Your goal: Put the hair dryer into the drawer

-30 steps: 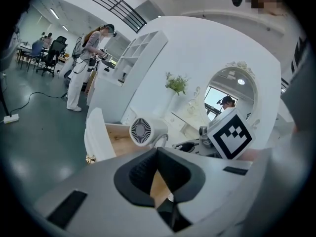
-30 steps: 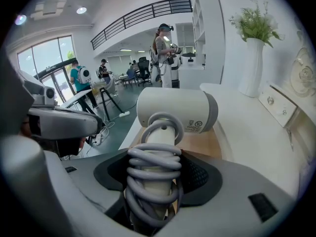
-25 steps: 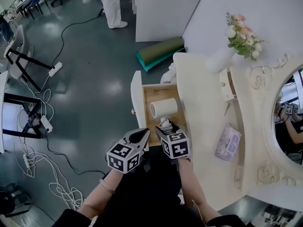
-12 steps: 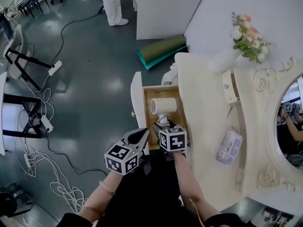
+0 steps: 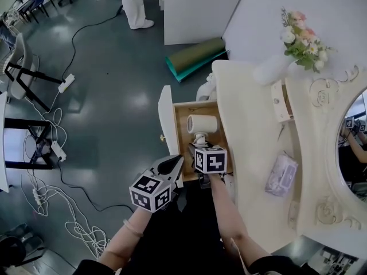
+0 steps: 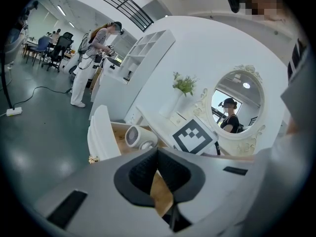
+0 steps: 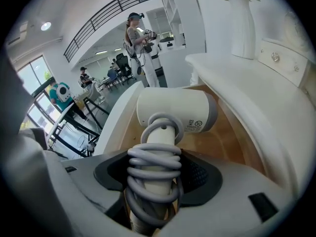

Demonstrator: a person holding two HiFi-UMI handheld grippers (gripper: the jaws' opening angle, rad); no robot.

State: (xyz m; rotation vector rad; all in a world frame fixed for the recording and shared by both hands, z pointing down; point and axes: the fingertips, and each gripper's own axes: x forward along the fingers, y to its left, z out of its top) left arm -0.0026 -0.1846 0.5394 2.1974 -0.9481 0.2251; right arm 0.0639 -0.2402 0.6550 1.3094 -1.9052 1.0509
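While right gripper (image 5: 196, 149) grips hair dryer (image 5: 202, 124) — drawer (image 5: 166, 116) walls flank it.

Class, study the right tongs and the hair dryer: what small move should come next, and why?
Probably lower the hair dryer slightly until it rests on the drawer floor. The right tongs grip its cord-wrapped handle, and its body hangs inside the open drawer, apparently not set down.

Left gripper (image 6: 157, 156) and right gripper (image 7: 154, 177) were light grey — each with black ribbed pads (image 6: 141, 170) and a black-and-white marker cube (image 5: 210, 160). The person wore black clothing (image 5: 192, 223).
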